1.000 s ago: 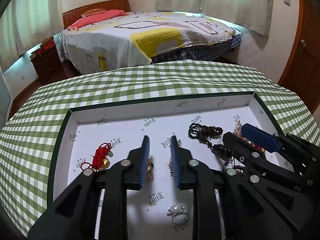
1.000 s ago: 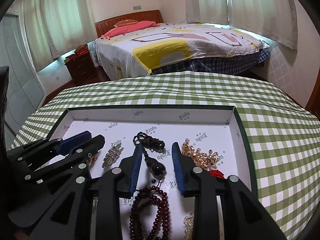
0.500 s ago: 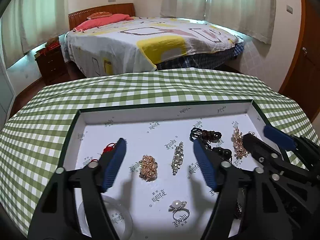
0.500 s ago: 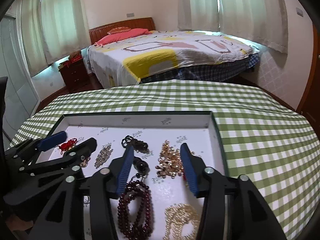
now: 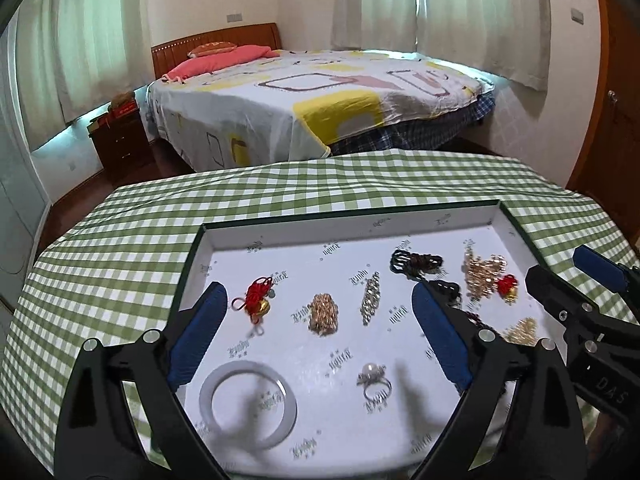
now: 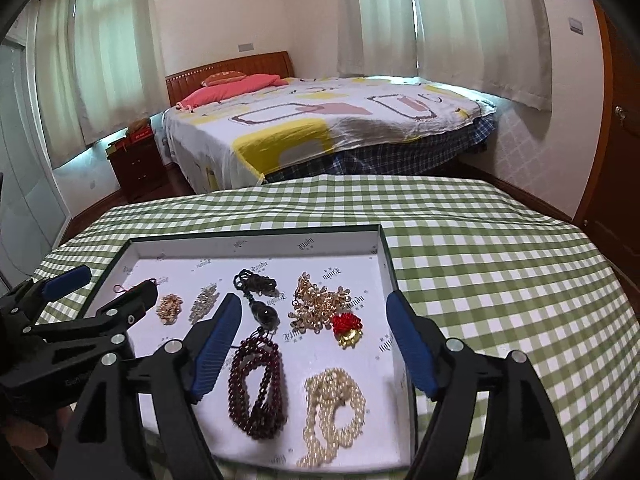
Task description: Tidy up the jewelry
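A white-lined box (image 5: 352,226) (image 6: 256,246) on the checked table holds jewelry laid out apart. In the left wrist view: a red knot charm (image 5: 256,300), a gold piece (image 5: 324,314), a silver brooch (image 5: 370,304), a pale bangle (image 5: 248,404) and a pearl ring (image 5: 374,378). In the right wrist view: a dark pendant cord (image 6: 258,292), dark red beads (image 6: 258,388), a pearl strand (image 6: 334,412), a gold chain cluster (image 6: 320,304) and a red-gold charm (image 6: 347,328). My left gripper (image 5: 318,340) and right gripper (image 6: 312,348) are open, empty, raised above the box.
The green checked tablecloth (image 6: 500,280) spreads to the right of and behind the box. A bed (image 5: 312,100) stands beyond the table, a dark nightstand (image 5: 120,140) at its left. A wooden door (image 5: 616,100) is at the right.
Both grippers have opened wide and pulled back and up from the box. The gold piece and the silver brooch, once between the left jaws, now lie free on the lining.
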